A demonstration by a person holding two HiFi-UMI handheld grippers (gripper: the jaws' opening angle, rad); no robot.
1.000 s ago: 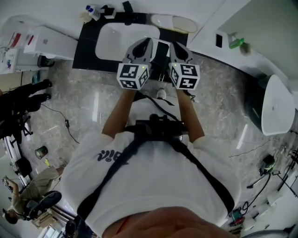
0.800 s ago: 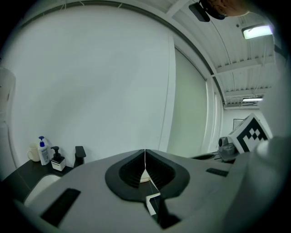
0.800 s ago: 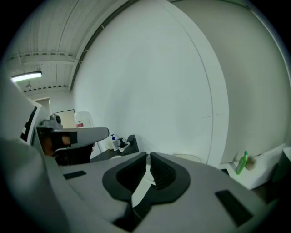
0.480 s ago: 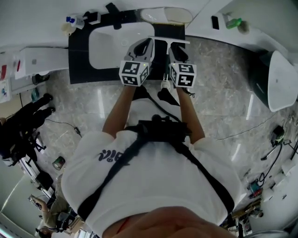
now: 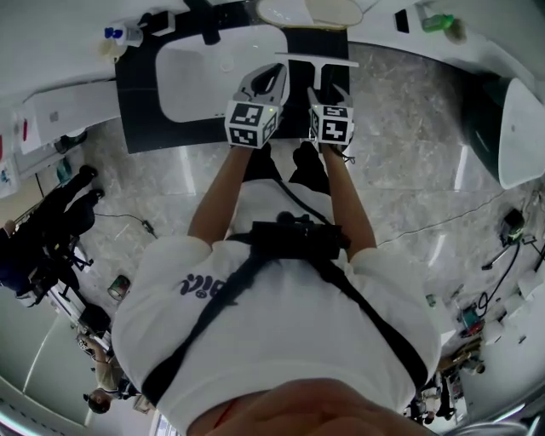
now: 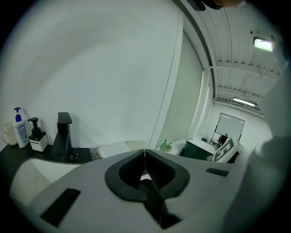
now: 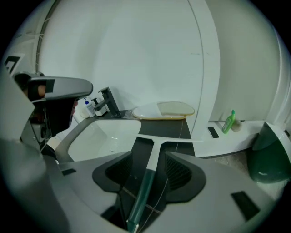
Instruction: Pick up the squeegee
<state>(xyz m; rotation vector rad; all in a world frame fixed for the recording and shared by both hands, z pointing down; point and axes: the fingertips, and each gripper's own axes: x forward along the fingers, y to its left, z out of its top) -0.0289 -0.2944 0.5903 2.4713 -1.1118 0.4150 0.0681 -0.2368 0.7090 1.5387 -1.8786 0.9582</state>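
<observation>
The squeegee [image 5: 317, 65] lies on the black counter [image 5: 136, 102] just right of the white sink [image 5: 213, 68], its white blade toward the wall and its dark green handle toward me. In the right gripper view the squeegee [image 7: 153, 154] runs straight between the jaws. My right gripper [image 5: 329, 90] is over the handle; its jaws are opening and stand wide on either side without pressing on it. Beside it, over the sink's right rim, my left gripper [image 5: 271, 77] is shut with nothing held, and in the left gripper view its tips [image 6: 144, 153] meet.
A black faucet [image 5: 204, 25] and soap bottles [image 6: 20, 129] stand behind the sink. A pale oval dish [image 7: 163, 110] lies beyond the squeegee. A green bottle [image 7: 228, 122] stands on the white ledge at right, with a dark green bin [image 7: 268, 154] below it.
Both grippers have come down toward the counter. The right gripper's jaws have parted and now straddle the squeegee's handle. The left gripper stays shut.
</observation>
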